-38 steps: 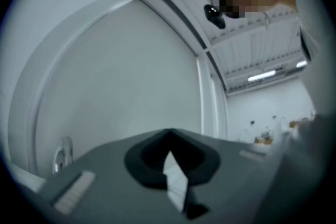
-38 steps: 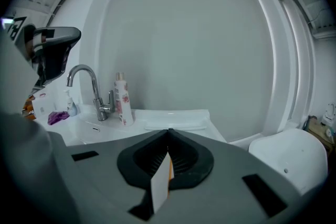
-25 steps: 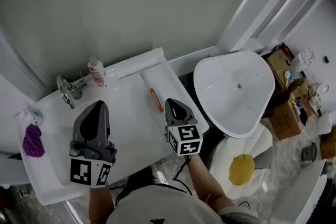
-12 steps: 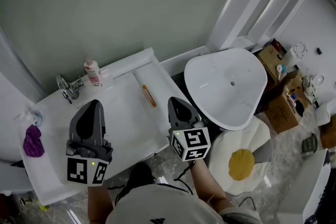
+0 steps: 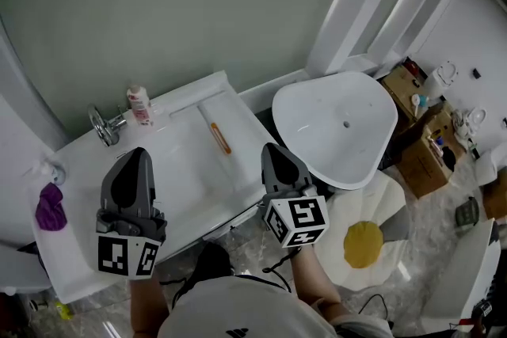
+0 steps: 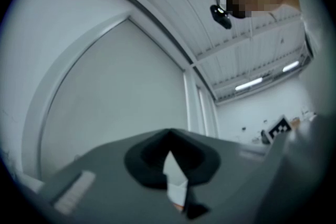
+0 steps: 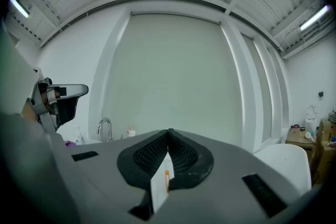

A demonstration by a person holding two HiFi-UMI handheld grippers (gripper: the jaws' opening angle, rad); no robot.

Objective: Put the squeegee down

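Note:
The squeegee [image 5: 219, 137], a slim orange-handled tool, lies flat on the white sink counter [image 5: 182, 170] near its back right part, and nothing touches it. My left gripper [image 5: 136, 154] hovers over the counter's left half, jaws together and empty. My right gripper [image 5: 274, 149] hangs over the counter's right front edge, to the right of the squeegee and nearer the person, shut with nothing held. In the left gripper view the left gripper [image 6: 169, 131] points slightly up at the wall. In the right gripper view the right gripper [image 7: 169, 131] points level at the wall.
A chrome faucet [image 5: 104, 125] and a pink bottle [image 5: 140, 105] stand at the counter's back. A purple cloth [image 5: 49, 206] lies at its left end. A white tub [image 5: 337, 131], cardboard boxes [image 5: 420, 146] and an egg-shaped mat [image 5: 363, 243] fill the right.
Both grippers have risen and drawn back from the counter toward the person, the right one more. The squeegee has stayed flat where it was.

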